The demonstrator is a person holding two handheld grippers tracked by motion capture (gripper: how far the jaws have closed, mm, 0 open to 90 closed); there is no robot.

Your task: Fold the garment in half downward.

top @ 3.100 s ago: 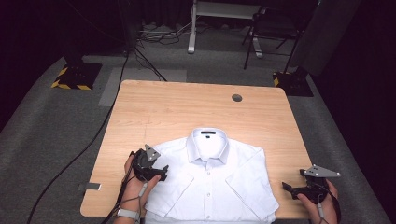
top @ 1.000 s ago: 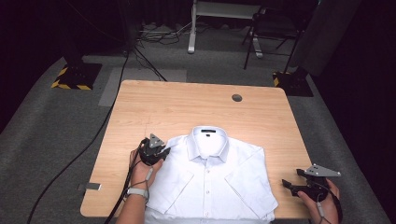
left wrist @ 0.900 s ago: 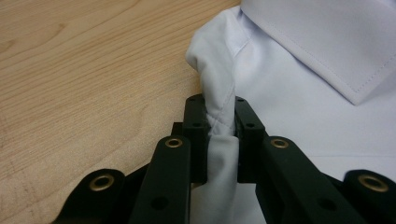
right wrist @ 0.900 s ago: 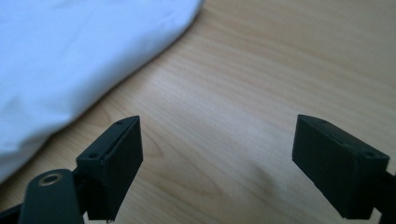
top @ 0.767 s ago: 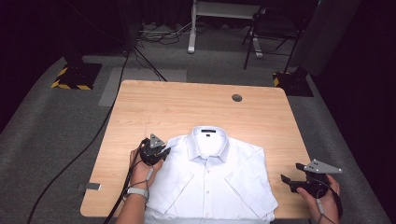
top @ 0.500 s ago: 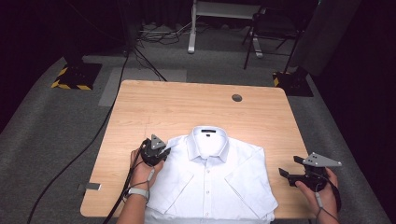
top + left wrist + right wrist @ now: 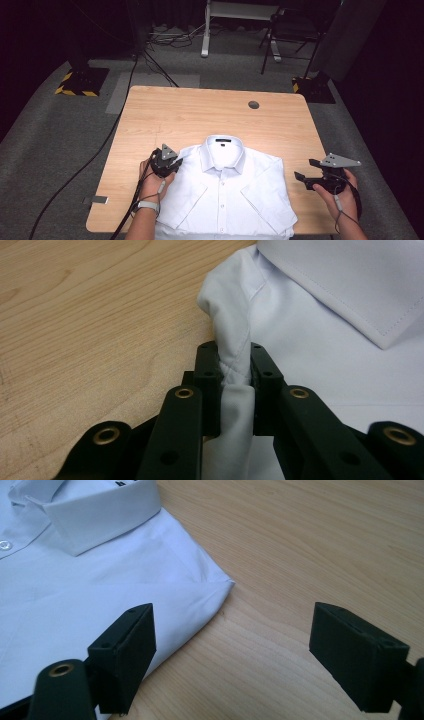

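Your left gripper (image 7: pixel 234 385) pinches a fold of the white shirt (image 7: pixel 227 195) at its left shoulder — cloth bunched tight between the jaws. Your right gripper (image 7: pixel 232 660) is spread wide with nothing between, just closing a touch, hovering off the shirt's right shoulder — the shirt lies folded on the table (image 7: pixel 200 115).

Wood table (image 7: pixel 200 115) w/ grommet hole (image 7: pixel 253 104); chair (image 7: pixel 290 22) behind.
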